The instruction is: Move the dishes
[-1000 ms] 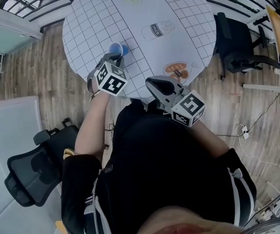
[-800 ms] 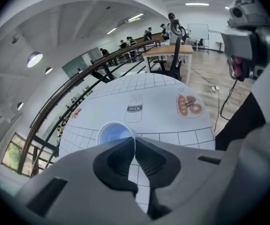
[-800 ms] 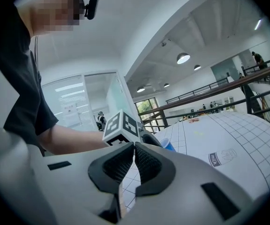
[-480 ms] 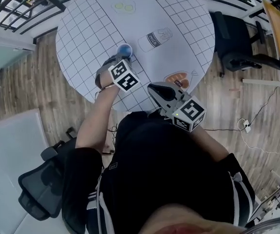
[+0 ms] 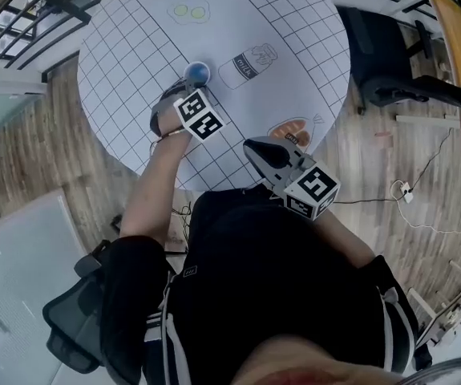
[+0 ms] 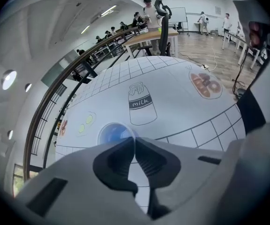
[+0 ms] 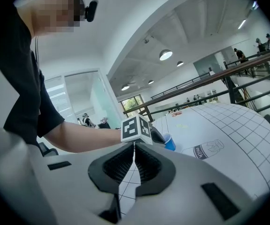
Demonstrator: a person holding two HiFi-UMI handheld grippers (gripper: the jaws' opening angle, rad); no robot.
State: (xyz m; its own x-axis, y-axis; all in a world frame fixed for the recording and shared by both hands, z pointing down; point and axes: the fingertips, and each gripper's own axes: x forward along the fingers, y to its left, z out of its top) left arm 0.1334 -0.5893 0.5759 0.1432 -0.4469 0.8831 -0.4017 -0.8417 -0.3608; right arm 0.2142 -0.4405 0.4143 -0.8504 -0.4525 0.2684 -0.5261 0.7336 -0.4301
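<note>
**A:** Where was the blue cup (image 6: 112, 134)?

**B:** Over the round, gridded worktop (image 5: 294, 30), just beside the milk bottle drawing (image 5: 248, 65), on that drawing's left in the head view. From the right gripper view it looked tilted. I couldn't tell whether its base touched the worktop.

**A:** And the left gripper (image 6: 134, 143)?

**B:** It pointed steeply down at the cup. Its fingers were clenched on the cup's thin rim, which ran up between the two ribbed pads. The open mouth of the cup showed just left of them.

**A:** What about the right gripper (image 7: 135, 150)?

**B:** It was held low at the near edge of the worktop, close to the person's body and well apart from the cup. Its fingers were pressed together with nothing between them. It pointed across toward the left gripper's marker cube (image 7: 135, 128) and the person's bare forearm (image 7: 85, 137).

**A:** Was anything else on the worktop?

**B:** Only prints: a bread drawing (image 5: 292, 132) near the right gripper, and a pale green pair of circles (image 5: 188, 10) farther back. A dark office chair (image 5: 390, 58) stood past the far right edge.
</note>
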